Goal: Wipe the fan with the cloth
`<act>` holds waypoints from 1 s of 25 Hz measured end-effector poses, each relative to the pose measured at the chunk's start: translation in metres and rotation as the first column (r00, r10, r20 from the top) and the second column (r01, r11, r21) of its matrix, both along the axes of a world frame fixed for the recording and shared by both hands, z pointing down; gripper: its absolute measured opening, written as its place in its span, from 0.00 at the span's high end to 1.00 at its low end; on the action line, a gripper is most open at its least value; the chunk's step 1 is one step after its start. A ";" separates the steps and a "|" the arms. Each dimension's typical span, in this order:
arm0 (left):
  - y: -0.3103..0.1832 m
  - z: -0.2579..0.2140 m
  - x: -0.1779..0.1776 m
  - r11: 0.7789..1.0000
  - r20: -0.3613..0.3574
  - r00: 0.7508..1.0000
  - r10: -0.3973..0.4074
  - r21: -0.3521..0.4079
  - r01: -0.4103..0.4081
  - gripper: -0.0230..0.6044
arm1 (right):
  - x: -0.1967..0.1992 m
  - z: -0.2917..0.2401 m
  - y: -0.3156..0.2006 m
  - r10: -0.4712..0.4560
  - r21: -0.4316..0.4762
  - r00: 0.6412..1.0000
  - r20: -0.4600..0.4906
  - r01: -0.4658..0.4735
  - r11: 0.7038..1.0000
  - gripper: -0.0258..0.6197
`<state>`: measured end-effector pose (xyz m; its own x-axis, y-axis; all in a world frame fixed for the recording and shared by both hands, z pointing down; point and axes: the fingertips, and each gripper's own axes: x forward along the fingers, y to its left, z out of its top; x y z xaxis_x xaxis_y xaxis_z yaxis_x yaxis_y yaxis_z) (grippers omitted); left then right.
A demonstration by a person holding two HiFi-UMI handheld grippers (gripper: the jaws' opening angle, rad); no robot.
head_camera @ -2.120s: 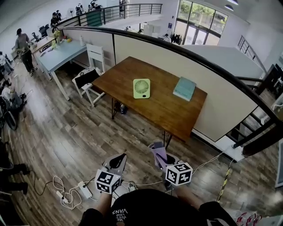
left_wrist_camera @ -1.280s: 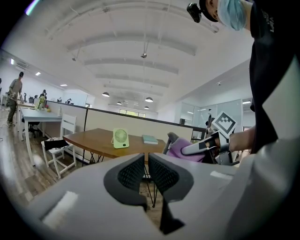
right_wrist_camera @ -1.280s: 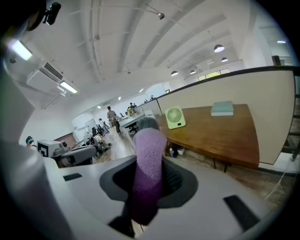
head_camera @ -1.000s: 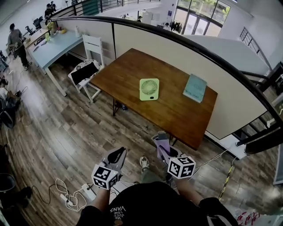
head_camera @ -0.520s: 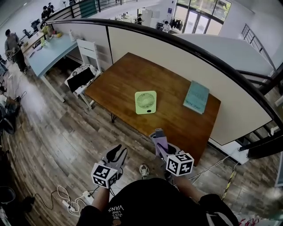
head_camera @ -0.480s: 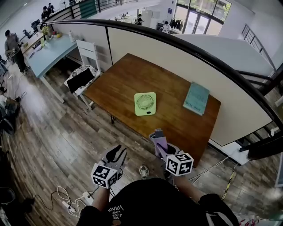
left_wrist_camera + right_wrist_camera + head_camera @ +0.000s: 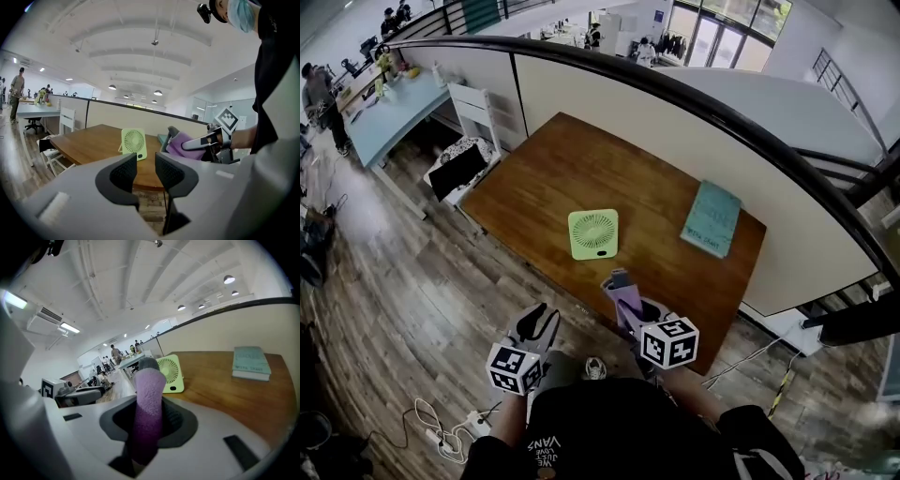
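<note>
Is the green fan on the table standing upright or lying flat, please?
Upright: the fan stands on its lower edge on the table, grille vertical.

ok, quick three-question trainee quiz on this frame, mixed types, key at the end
1. Which gripper holds the purple cloth? A left, B right, C neither.
2. True or false: the cloth touches the green fan.
3. Fill in: a teal ____ lies on the table beside the fan.
Key: 1 B, the right gripper; 2 false, they are apart; 3 book.
</note>
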<state>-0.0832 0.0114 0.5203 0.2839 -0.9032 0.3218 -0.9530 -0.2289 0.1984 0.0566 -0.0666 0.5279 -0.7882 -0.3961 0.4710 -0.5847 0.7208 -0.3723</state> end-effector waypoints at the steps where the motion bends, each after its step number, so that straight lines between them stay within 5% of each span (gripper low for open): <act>1: -0.003 0.004 -0.003 1.000 -0.002 1.000 -0.001 -0.011 0.001 0.79 | -0.002 0.001 -0.003 -0.001 -0.001 1.000 -0.001 0.001 1.000 0.81; 9: -0.051 0.023 -0.032 0.998 -0.021 1.000 0.015 -0.060 -0.016 0.79 | -0.025 0.006 -0.027 -0.019 0.019 0.999 -0.047 0.019 1.000 0.81; 15: -0.095 0.030 -0.052 0.989 -0.010 0.992 0.123 -0.077 -0.123 0.79 | -0.048 0.009 -0.045 0.021 0.015 0.997 -0.077 -0.020 1.000 0.81; 25: -0.159 0.071 -0.055 0.935 0.051 0.943 0.328 -0.159 -0.316 0.79 | -0.083 0.018 -0.077 0.035 0.005 0.992 -0.117 -0.035 0.999 0.81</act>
<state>-0.1387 -0.1472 0.5911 0.5215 -0.7084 0.4757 -0.8465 -0.4998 0.1836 -0.0269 -0.1437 0.5464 -0.7133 -0.4241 0.5580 -0.6489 0.7004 -0.2972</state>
